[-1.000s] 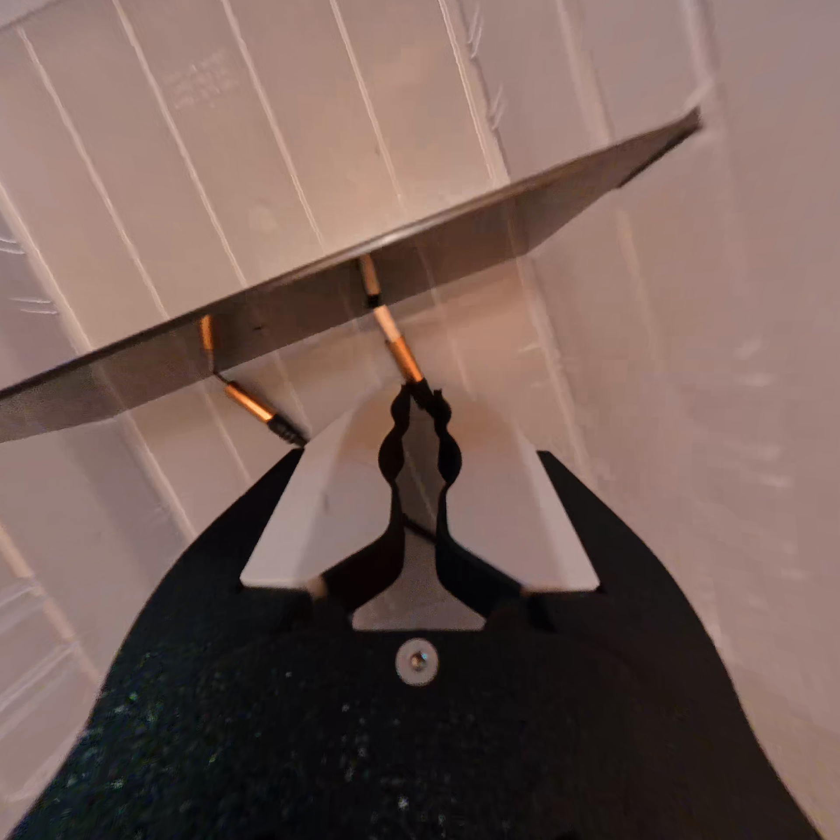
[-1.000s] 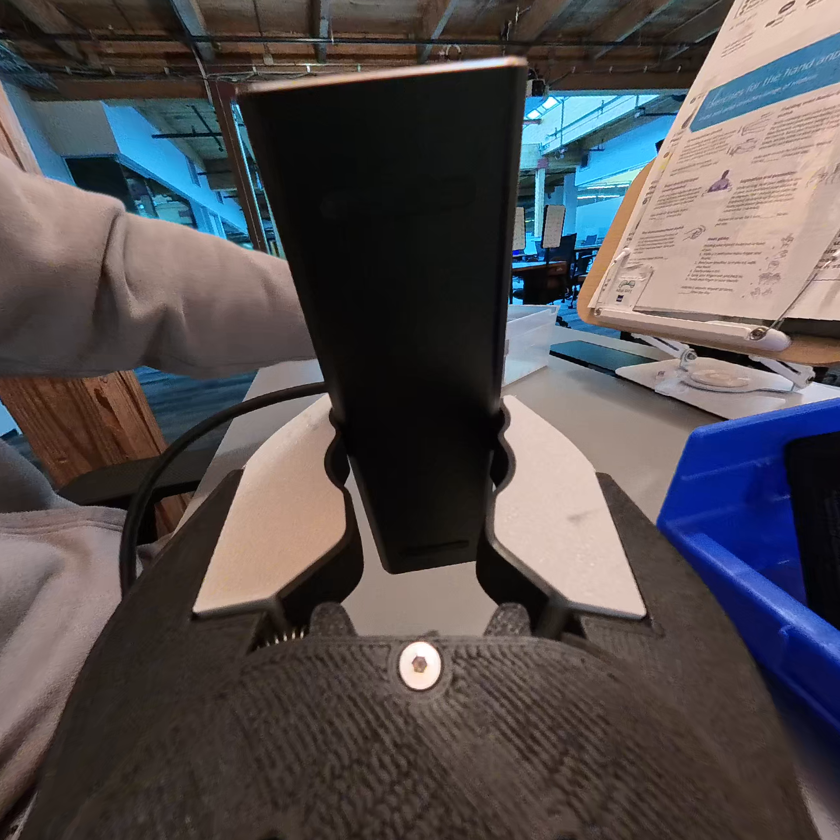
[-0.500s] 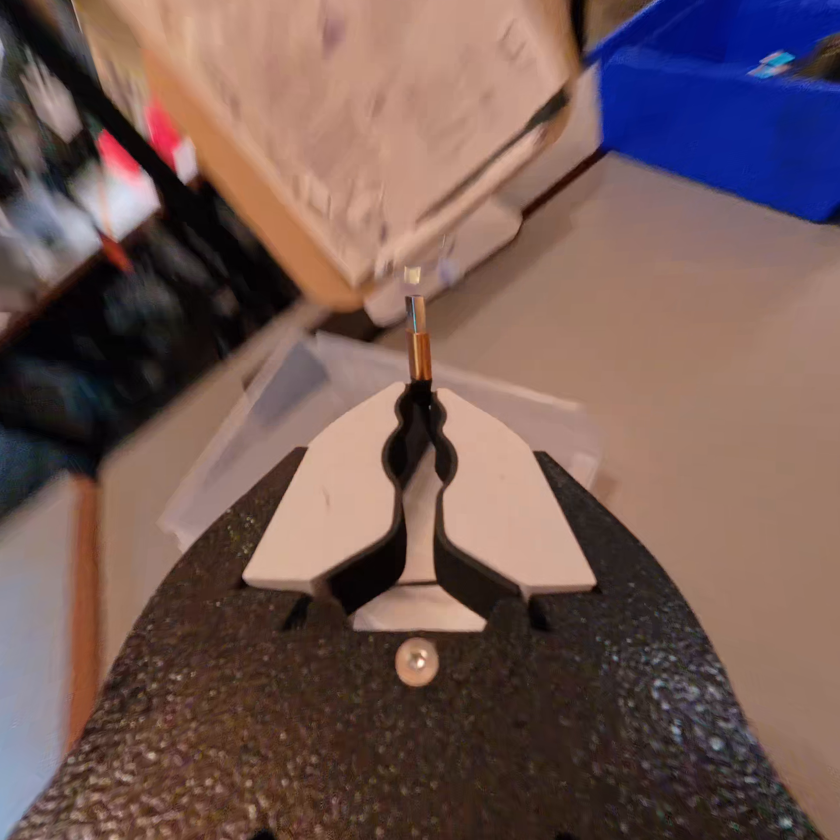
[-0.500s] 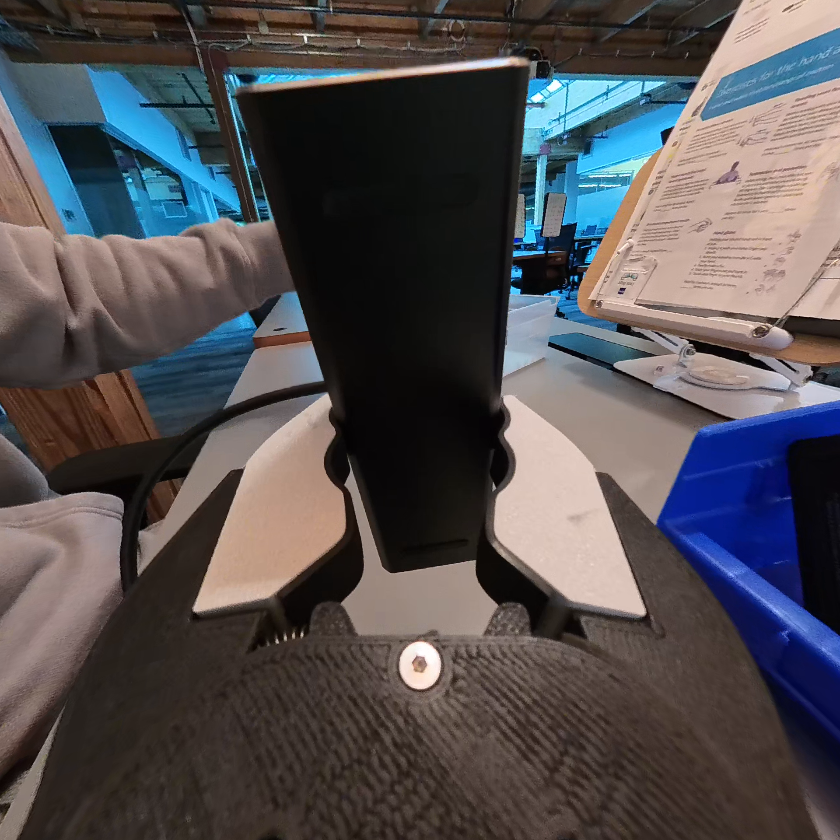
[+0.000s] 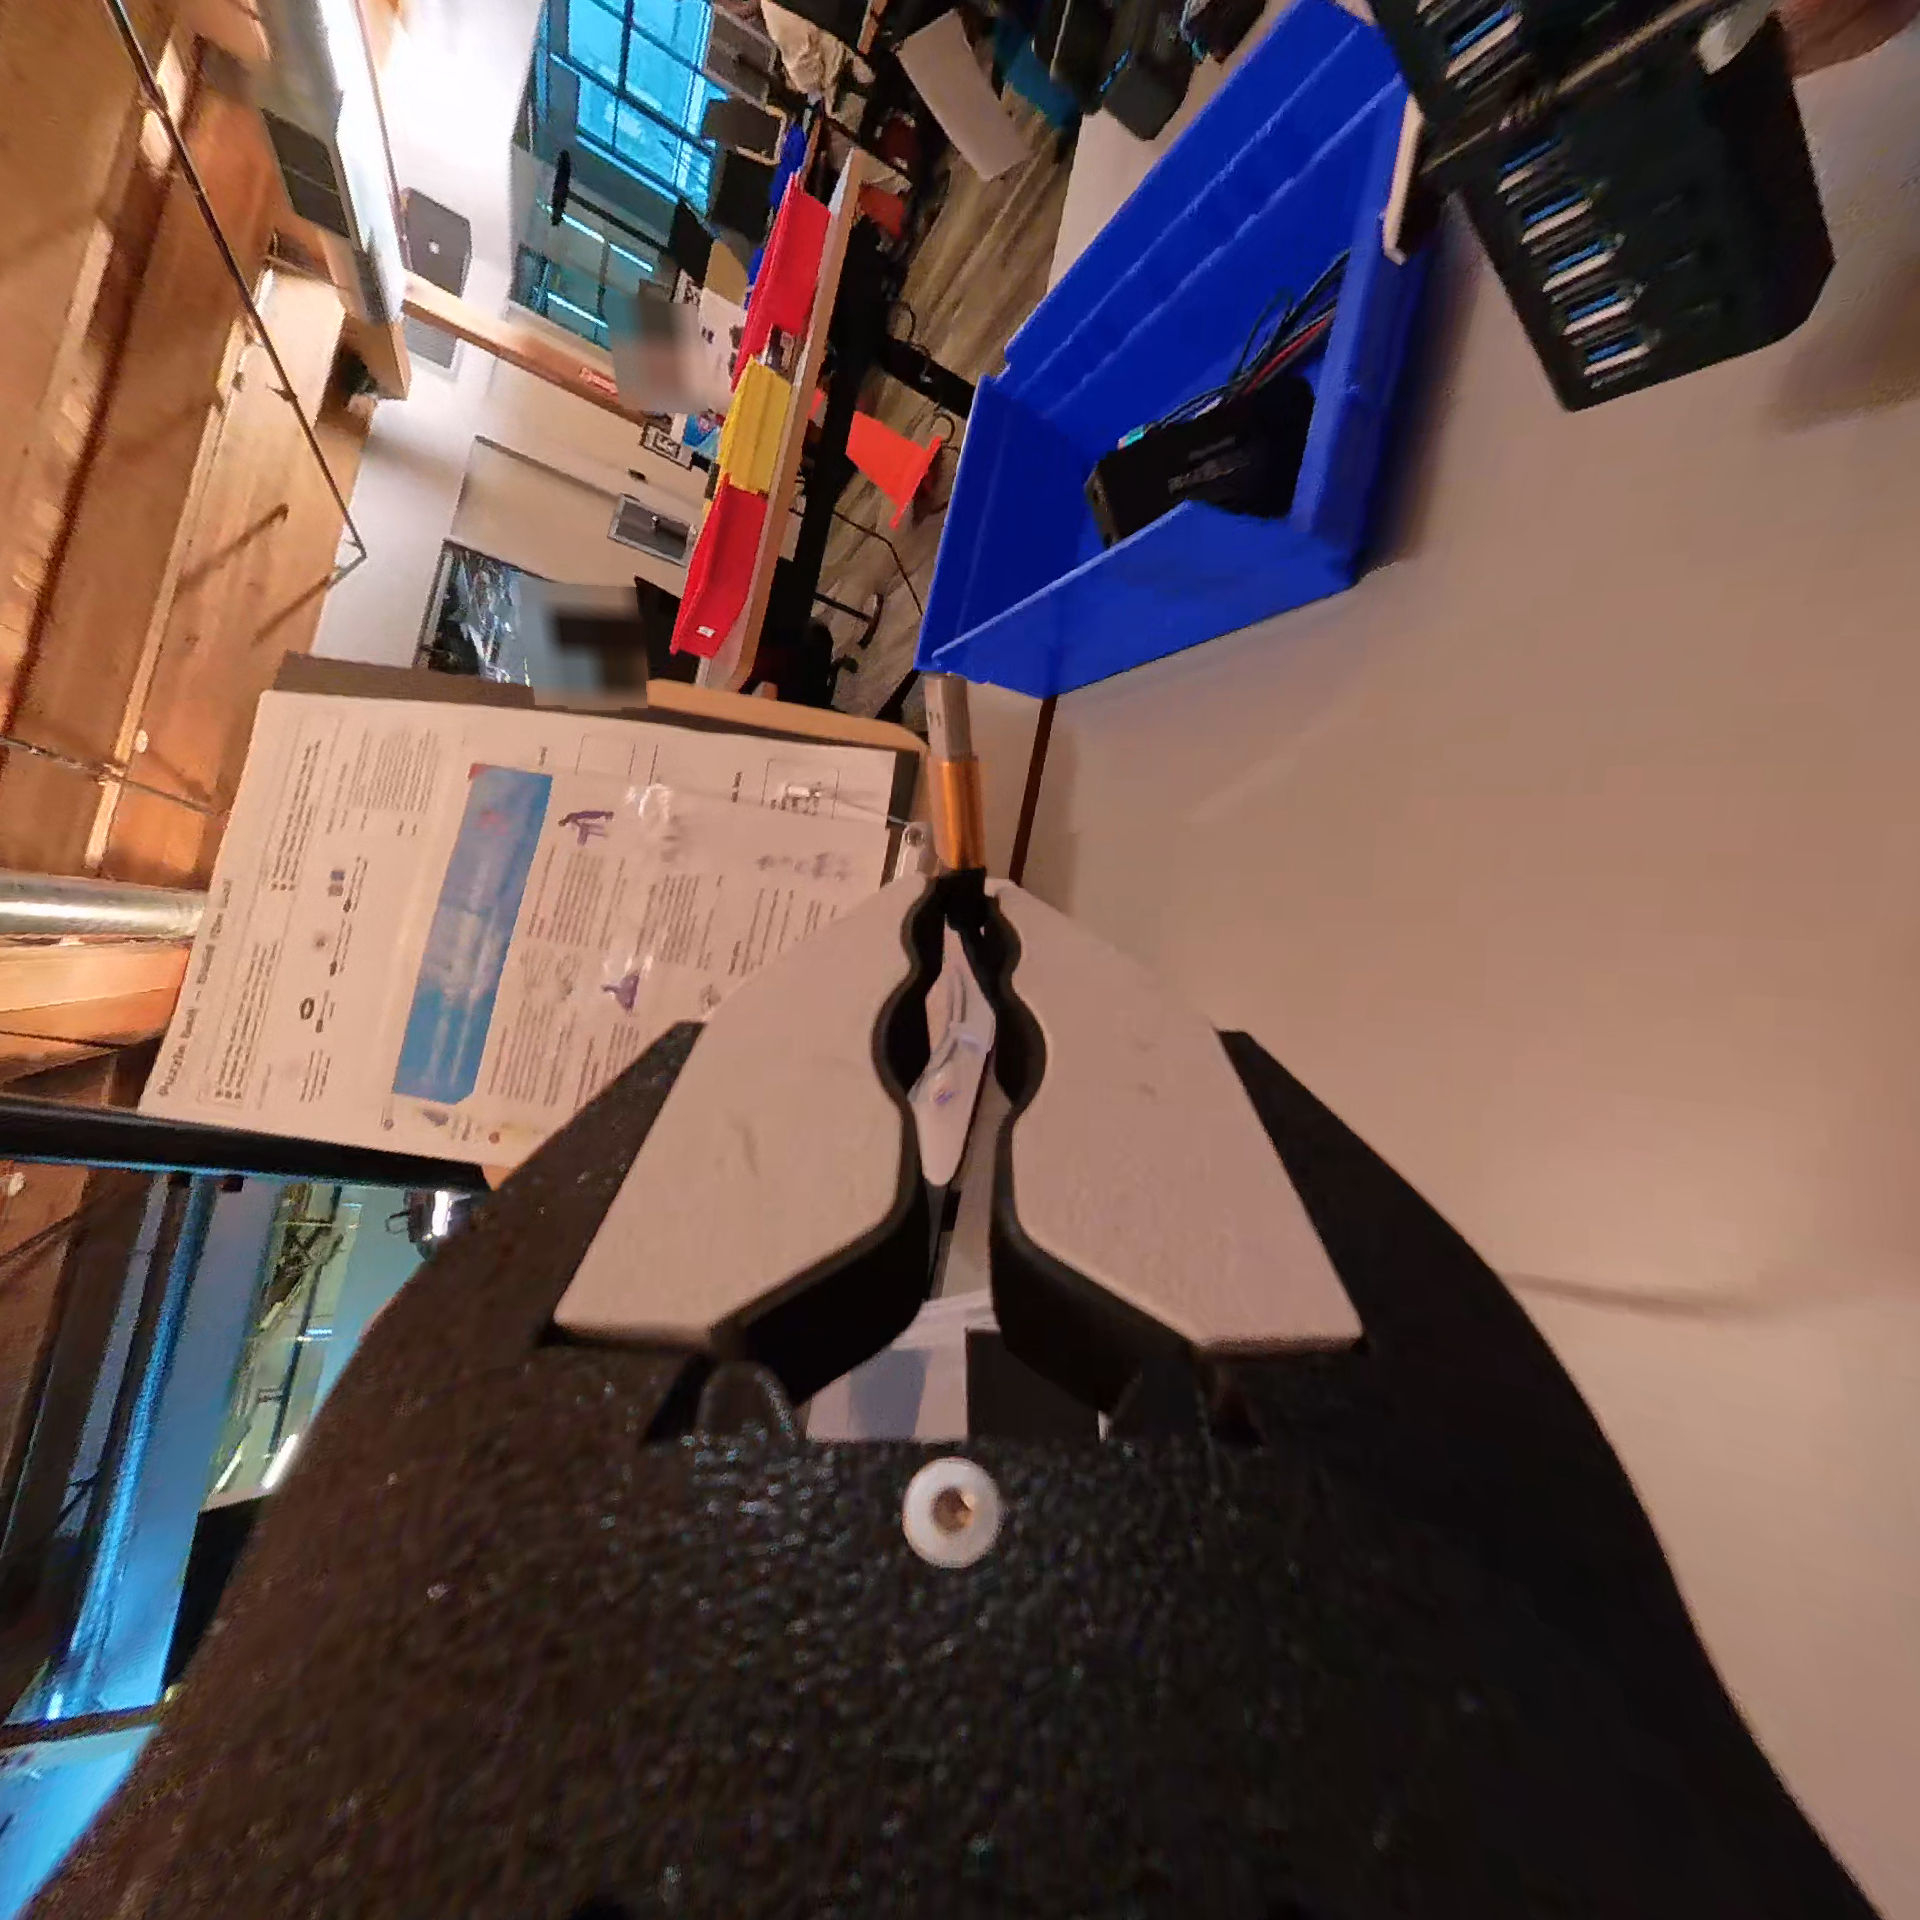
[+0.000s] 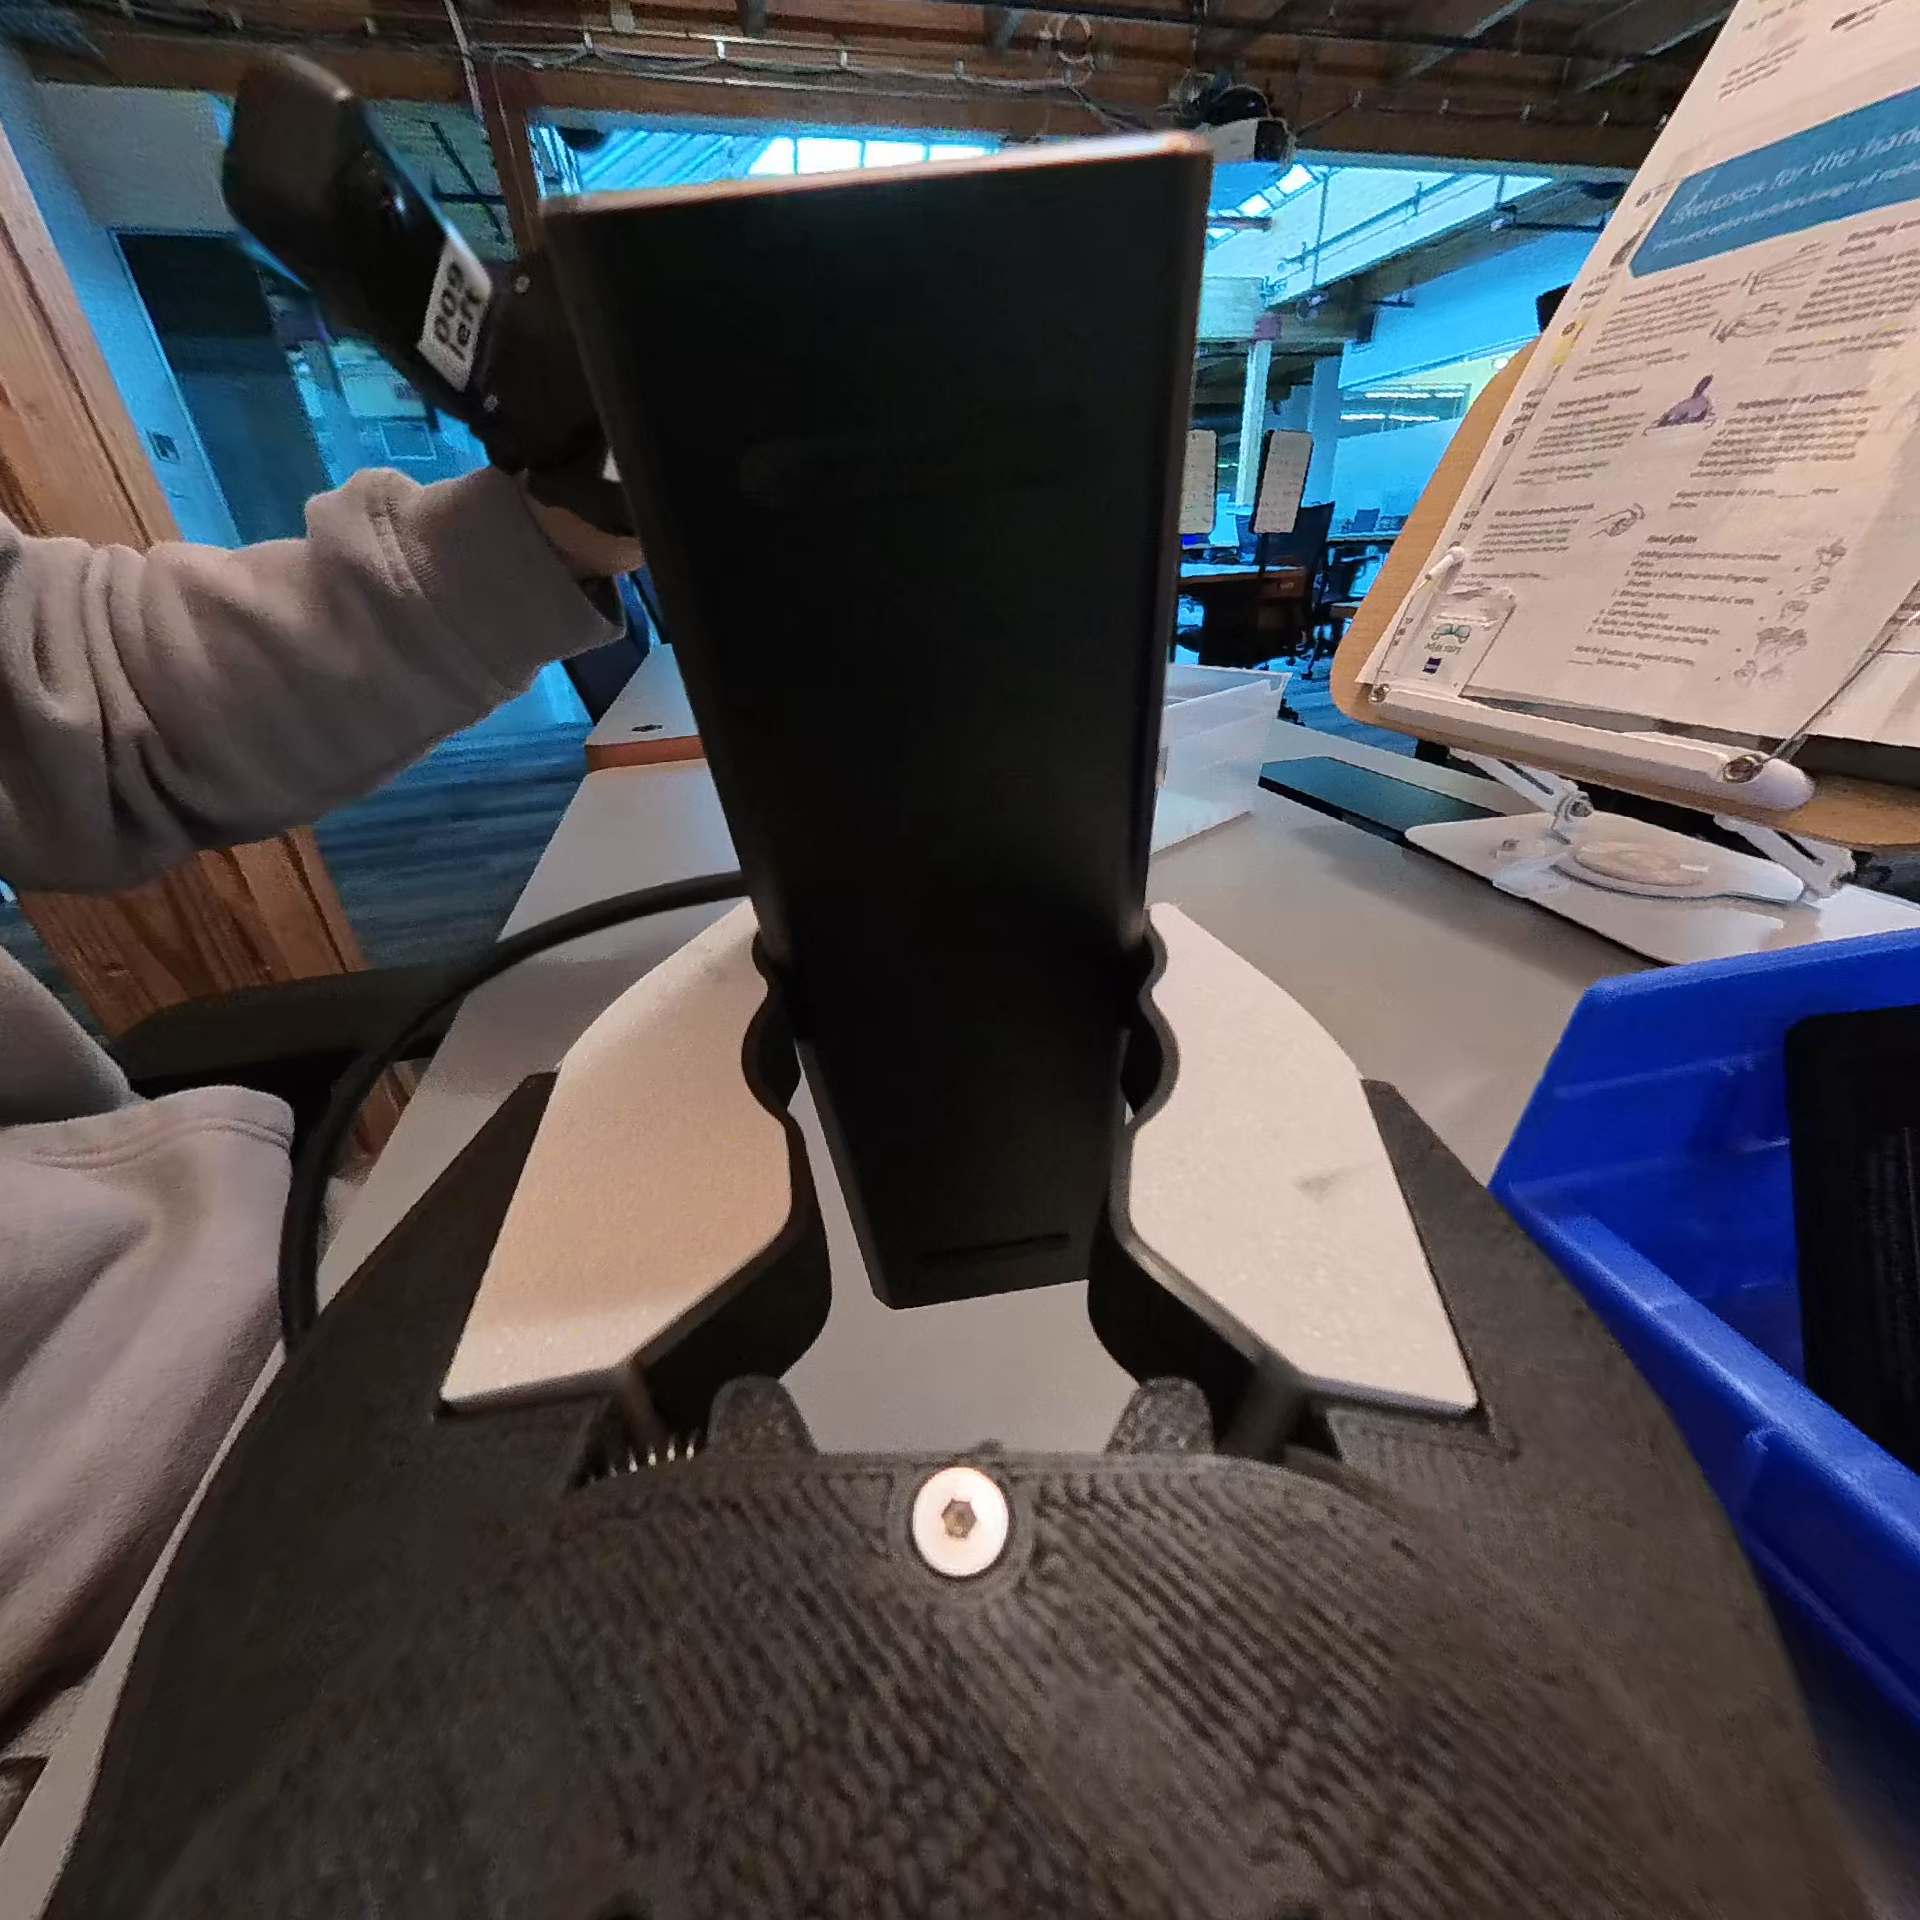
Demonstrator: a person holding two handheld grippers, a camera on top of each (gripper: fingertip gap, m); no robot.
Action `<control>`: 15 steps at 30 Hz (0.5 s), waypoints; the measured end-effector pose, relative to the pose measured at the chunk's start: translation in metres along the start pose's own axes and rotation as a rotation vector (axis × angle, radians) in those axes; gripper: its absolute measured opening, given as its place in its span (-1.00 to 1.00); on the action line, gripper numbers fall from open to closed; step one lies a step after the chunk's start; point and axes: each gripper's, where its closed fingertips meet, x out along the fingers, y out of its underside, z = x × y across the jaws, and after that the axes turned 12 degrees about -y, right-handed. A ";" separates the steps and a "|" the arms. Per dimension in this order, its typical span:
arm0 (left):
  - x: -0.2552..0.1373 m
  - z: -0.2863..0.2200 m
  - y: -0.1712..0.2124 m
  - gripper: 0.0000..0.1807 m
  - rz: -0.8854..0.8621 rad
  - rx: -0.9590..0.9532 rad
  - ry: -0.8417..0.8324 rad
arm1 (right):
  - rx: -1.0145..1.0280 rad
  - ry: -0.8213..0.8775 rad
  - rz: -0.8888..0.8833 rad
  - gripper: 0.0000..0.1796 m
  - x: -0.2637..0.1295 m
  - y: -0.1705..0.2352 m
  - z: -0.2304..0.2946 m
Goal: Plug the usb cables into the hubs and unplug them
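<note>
My left gripper (image 5: 964,914) pinches one thin black USB cable (image 5: 957,800) just behind its shiny orange sleeve and silver plug, which pokes out in the air. My right gripper (image 6: 956,997) squeezes one flat, smooth, dark hub (image 6: 894,644), held upright. The table (image 5: 1507,935) is pale grey and smooth. One bright blue plastic bin (image 5: 1174,343) sits on it, and one tilted wooden stand with printed pages (image 6: 1704,499). The room has wooden beams.
</note>
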 end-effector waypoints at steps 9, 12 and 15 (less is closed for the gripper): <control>-0.006 -0.017 -0.069 -0.92 -0.090 -0.472 0.232 | 0.017 -0.069 -0.071 -0.31 -0.010 -0.009 0.007; 0.002 -0.023 -0.054 -0.92 -0.050 -0.567 0.245 | 0.017 -0.137 -0.100 -0.31 -0.010 -0.012 0.018; 0.009 -0.033 -0.034 -0.92 0.050 -0.449 0.163 | 0.027 -0.182 -0.097 -0.31 -0.008 -0.010 0.024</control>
